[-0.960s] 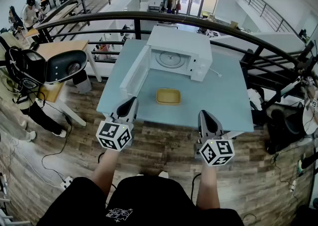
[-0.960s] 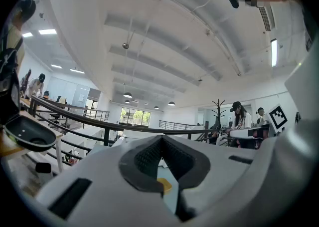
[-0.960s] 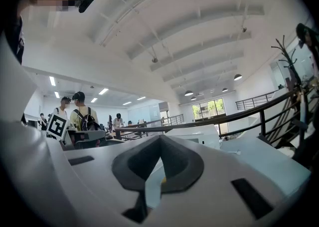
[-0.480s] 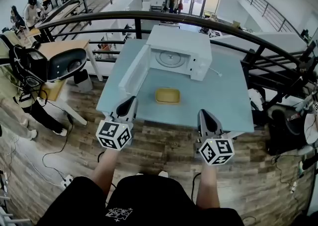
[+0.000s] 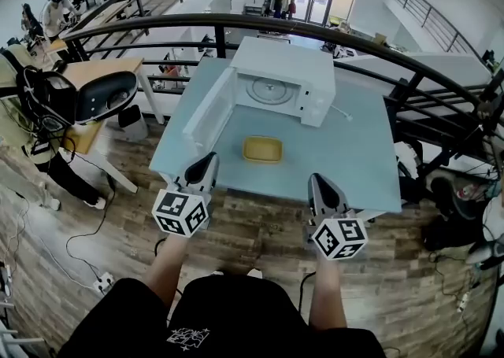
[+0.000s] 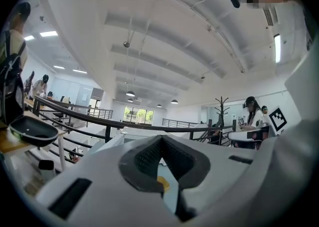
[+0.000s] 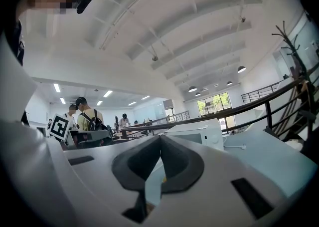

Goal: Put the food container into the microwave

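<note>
A shallow yellow food container [image 5: 262, 149] lies on the light blue table [image 5: 354, 152], just in front of the white microwave [image 5: 283, 73]. The microwave's door [image 5: 209, 112] hangs open to the left, and the turntable shows inside. My left gripper [image 5: 206, 162] hovers at the table's near edge, left of the container, shut with nothing in it. My right gripper [image 5: 317, 182] sits at the near edge to the container's right, also shut and empty. In the left gripper view a bit of the yellow container [image 6: 163, 183] shows behind the closed left gripper [image 6: 160, 138]. The microwave [image 7: 194, 133] appears beyond the right gripper [image 7: 159, 138].
A dark railing [image 5: 315, 30] curves behind the table. A white cable [image 5: 342, 115] trails from the microwave's right side. An office chair [image 5: 102, 97] and a wooden desk [image 5: 94, 73] stand to the left on the wood floor, with people nearby.
The head view has shifted a little. Both grippers stay shut at the table's near edge, and the right one has drifted slightly left. The container has not moved.
</note>
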